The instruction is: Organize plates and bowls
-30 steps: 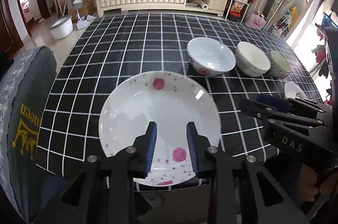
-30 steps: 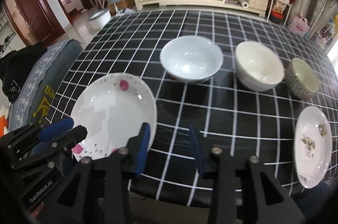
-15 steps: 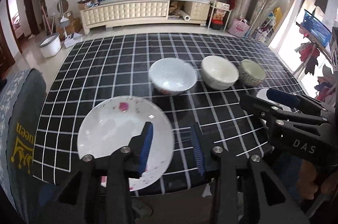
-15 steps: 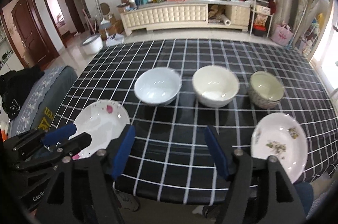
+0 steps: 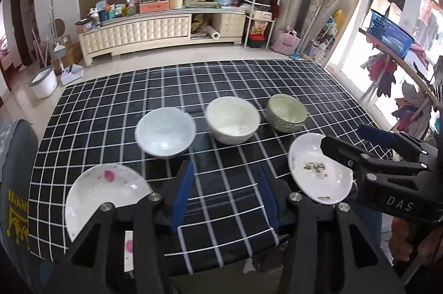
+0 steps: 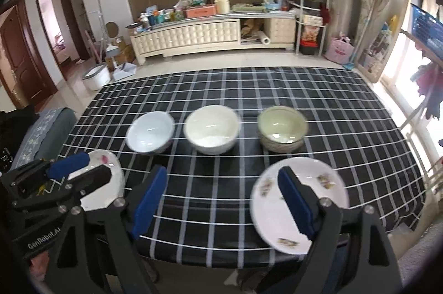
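Observation:
Three bowls stand in a row mid-table: a pale blue bowl point(image 5: 165, 132) point(image 6: 150, 132), a white bowl point(image 5: 232, 119) point(image 6: 211, 129) and a green patterned bowl point(image 5: 286, 112) point(image 6: 282, 127). A pink-flowered plate point(image 5: 103, 192) point(image 6: 106, 183) lies at the front left edge. A plate with small flower sprigs point(image 5: 318, 168) point(image 6: 300, 199) lies at the front right. My left gripper point(image 5: 225, 194) is open and empty, held above the front edge between the two plates. My right gripper point(image 6: 221, 199) is open wide and empty; its right finger overlaps the sprig plate in view.
A black cloth with white grid lines covers the table point(image 5: 193, 83) point(image 6: 249, 83). A chair with a grey cover point(image 5: 13, 183) point(image 6: 47, 127) stands at the left. A cream sideboard point(image 6: 193, 36) lies beyond the floor gap. A drying rack point(image 5: 393, 50) is on the right.
Both grippers have pulled back and risen from the table, so all the dishes now show. Both grippers have opened wider. The pink-flowered plate, once between the left fingers, now lies off to the left.

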Action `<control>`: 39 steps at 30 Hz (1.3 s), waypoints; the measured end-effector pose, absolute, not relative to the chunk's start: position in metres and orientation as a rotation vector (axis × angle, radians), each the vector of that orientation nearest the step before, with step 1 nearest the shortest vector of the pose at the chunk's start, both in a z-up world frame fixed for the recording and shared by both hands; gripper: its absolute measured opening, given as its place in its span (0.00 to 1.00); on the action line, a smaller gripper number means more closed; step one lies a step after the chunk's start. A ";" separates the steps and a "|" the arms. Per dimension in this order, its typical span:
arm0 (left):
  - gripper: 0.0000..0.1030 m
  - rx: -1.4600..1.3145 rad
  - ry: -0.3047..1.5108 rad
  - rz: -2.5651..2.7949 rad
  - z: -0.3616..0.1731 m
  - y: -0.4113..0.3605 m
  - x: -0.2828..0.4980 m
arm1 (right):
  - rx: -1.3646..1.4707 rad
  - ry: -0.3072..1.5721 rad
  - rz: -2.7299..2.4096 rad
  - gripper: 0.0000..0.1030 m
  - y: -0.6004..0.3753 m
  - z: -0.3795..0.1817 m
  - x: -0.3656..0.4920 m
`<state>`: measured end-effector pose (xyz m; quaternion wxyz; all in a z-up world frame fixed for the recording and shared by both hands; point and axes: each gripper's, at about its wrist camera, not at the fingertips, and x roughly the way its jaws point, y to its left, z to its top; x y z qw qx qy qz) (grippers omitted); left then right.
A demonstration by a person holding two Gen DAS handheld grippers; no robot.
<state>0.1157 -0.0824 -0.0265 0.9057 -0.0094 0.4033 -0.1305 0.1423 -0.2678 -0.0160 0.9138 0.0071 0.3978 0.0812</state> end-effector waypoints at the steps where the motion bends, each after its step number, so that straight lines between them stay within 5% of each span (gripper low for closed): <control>1: 0.43 -0.017 0.834 -0.277 -0.026 -0.087 0.117 | 0.015 0.819 0.157 0.83 -0.275 -0.015 0.143; 19: 0.43 0.065 0.907 -0.376 -0.045 -0.186 0.142 | 0.062 0.868 0.079 0.83 -0.369 -0.032 0.152; 39: 0.43 0.075 1.129 -0.371 -0.128 -0.228 0.197 | 0.059 1.052 0.033 0.83 -0.420 -0.107 0.192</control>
